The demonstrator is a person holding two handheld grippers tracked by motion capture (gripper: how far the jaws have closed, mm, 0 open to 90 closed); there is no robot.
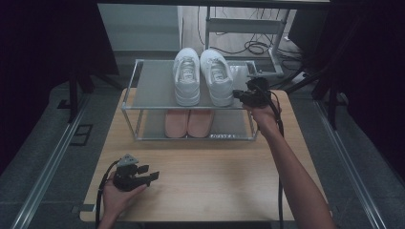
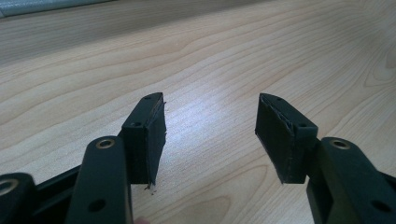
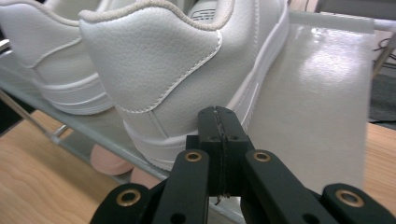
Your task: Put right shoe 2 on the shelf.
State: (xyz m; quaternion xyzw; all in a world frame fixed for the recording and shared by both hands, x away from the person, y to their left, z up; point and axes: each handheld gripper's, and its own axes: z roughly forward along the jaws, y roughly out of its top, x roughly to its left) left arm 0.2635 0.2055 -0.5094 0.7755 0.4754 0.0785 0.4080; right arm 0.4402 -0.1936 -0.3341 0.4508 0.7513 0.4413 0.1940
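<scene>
Two white sneakers [image 1: 200, 76] stand side by side on the top shelf of a small metal rack [image 1: 153, 86], heels toward me. A pink pair [image 1: 187, 122] sits on the lower shelf. My right gripper [image 1: 239, 95] is at the heel of the right white sneaker [image 3: 173, 70]; its jaws are shut, pads pressed together with nothing between them, just short of the heel. My left gripper [image 1: 152, 173] rests low on the wooden table [image 2: 210, 56] near the front left, jaws open and empty.
The rack's frosted top shelf [image 3: 317, 93] has bare room to the right of the sneakers. Metal rails run along the floor on both sides of the table [image 1: 215, 176]. Cables [image 1: 255, 46] and a stand lie behind the rack.
</scene>
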